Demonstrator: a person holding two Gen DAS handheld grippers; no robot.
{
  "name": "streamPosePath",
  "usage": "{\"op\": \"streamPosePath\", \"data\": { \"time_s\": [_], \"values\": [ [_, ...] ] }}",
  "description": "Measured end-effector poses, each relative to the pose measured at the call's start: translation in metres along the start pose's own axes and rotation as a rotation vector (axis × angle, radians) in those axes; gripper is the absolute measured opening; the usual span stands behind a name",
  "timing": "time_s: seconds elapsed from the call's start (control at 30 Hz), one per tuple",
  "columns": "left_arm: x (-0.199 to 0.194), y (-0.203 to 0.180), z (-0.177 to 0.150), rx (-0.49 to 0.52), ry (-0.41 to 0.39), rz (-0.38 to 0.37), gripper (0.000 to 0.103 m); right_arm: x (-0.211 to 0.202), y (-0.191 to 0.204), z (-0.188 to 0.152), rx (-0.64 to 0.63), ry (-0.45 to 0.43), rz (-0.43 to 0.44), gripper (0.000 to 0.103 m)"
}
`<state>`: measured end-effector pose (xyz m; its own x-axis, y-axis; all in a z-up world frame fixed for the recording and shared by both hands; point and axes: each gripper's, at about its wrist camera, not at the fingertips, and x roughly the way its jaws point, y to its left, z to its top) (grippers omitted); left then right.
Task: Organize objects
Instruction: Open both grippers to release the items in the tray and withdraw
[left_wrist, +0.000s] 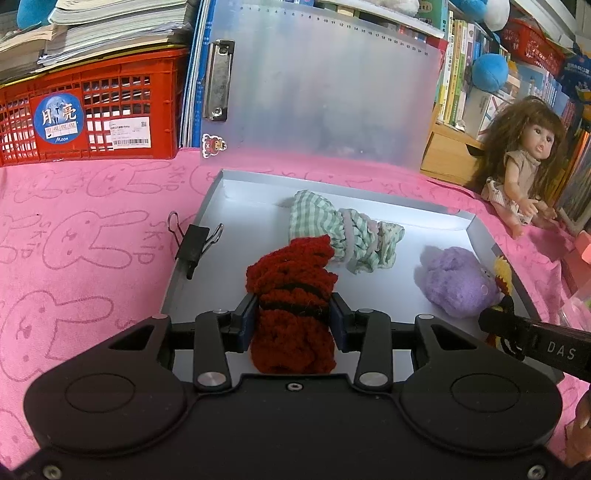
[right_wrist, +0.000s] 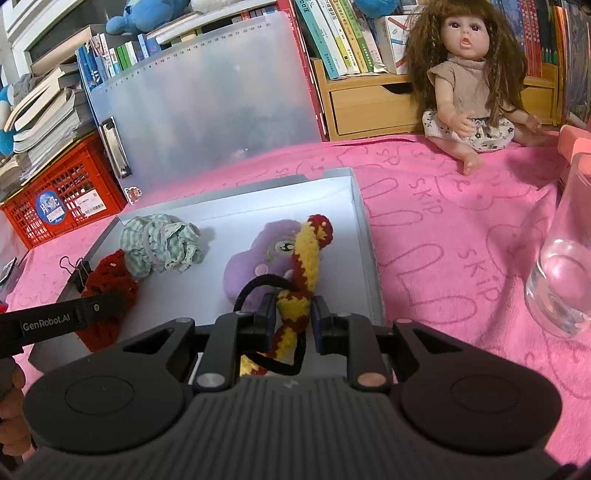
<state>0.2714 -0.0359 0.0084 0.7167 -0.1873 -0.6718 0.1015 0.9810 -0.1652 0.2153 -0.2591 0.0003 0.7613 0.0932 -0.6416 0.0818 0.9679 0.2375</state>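
Left wrist view: the left gripper (left_wrist: 294, 317) is clenched on a red knitted piece (left_wrist: 291, 295) with black stripes, held over the near edge of the white tray (left_wrist: 236, 206). At 12 o'clock from it lies a green checked cloth bundle (left_wrist: 340, 236), touching the red knit; at 2 o'clock a purple plush toy (left_wrist: 458, 284). A black binder clip (left_wrist: 194, 243) grips the tray's rim at 10 o'clock.

Right wrist view: the right gripper (right_wrist: 294, 317) grasps a yellow-and-red knitted cord (right_wrist: 303, 273) (a black loop trails from it), over the purple plush. A doll (right_wrist: 469, 81) sits at 1 o'clock on the pink towel (right_wrist: 443, 229); a clear glass (right_wrist: 565, 273) stands at 3 o'clock.
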Motion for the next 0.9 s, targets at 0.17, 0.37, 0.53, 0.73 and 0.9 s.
{"op": "streamPosePath", "data": {
  "time_s": [0.17, 0.37, 0.53, 0.73, 0.9],
  "values": [
    [-0.002, -0.001, -0.001, 0.012, -0.004, 0.002, 0.042, -0.002, 0.001, -0.002, -0.002, -0.015, 0.003, 0.047],
    [-0.016, -0.002, 0.002, 0.020, -0.032, -0.028, 0.067, -0.014, 0.001, -0.003, -0.018, -0.041, 0.007, 0.065],
    [-0.037, -0.005, 0.004, 0.044, -0.067, -0.048, 0.075, -0.032, -0.002, -0.002, -0.020, -0.071, 0.027, 0.071],
    [-0.060, 0.002, 0.005, 0.038, -0.093, -0.069, 0.078, -0.057, -0.003, 0.001, -0.020, -0.121, 0.055, 0.077],
    [-0.078, 0.009, -0.003, 0.034, -0.106, -0.091, 0.079, -0.076, 0.003, -0.003, -0.045, -0.152, 0.085, 0.080]
  ]
}}
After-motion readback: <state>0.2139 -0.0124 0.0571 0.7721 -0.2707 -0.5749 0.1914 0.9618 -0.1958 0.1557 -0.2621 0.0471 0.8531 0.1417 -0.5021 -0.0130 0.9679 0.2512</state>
